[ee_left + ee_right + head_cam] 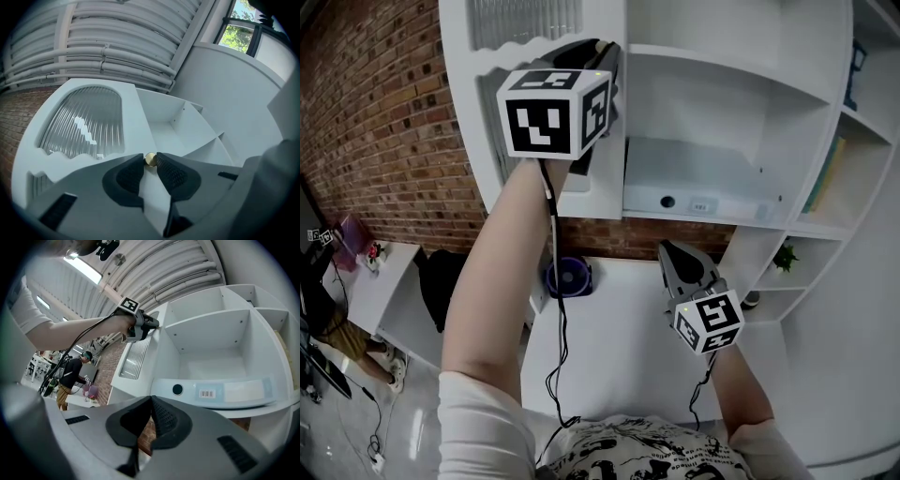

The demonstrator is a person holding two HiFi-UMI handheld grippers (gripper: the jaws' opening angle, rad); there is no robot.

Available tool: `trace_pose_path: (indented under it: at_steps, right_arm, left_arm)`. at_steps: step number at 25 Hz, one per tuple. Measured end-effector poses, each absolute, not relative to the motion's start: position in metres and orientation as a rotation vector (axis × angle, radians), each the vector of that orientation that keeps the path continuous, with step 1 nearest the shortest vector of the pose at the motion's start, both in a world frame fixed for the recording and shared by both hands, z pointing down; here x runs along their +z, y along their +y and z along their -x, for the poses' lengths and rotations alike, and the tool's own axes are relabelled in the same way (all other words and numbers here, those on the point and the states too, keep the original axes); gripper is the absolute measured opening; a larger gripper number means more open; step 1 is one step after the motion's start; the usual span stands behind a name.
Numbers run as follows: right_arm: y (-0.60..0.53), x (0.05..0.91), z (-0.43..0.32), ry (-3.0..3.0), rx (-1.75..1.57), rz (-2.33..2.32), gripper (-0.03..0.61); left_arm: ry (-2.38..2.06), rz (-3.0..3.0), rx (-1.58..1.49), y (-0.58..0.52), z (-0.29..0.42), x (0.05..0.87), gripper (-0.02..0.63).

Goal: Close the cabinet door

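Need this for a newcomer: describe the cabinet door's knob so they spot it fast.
Find the white shelving unit against the brick wall; its open white door has an arched ribbed glass pane. On its frame sits a small round brass knob, the only golden thing.

Left tool [602, 52] raised at white cabinet door [525, 21] edge, possibly gripping it, right tool [673, 251] lower, brick wall [375, 122] behind

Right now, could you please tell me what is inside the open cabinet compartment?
A flat pale box with a round dark hole and a barcode label lies on the floor of the compartment. Otherwise it looks bare. Whatever sits under or inside the box is covered.
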State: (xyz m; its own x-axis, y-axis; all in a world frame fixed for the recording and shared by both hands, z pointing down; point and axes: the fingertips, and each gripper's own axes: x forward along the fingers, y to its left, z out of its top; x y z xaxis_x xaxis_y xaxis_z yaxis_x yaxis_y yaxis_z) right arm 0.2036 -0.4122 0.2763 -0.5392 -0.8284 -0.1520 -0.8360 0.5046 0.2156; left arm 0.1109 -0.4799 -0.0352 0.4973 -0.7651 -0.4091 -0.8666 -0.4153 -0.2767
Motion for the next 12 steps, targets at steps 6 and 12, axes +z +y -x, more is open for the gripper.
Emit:
trace_pose_path:
  at_steps: [6,12]
  right_arm:
    - [-0.4,0.277,-0.197,2.683,0.418,1.524,0.015]
    - [-0.393,0.284,-0.184,2.659,0.391,1.577,0.015]
  left_arm:
    - [1.276,2.307,0.279,-0.472,-0.107,-0.035,0.103]
    - [1.219,2.29,0.332,-0.453,-0.096,-0.033,0.135]
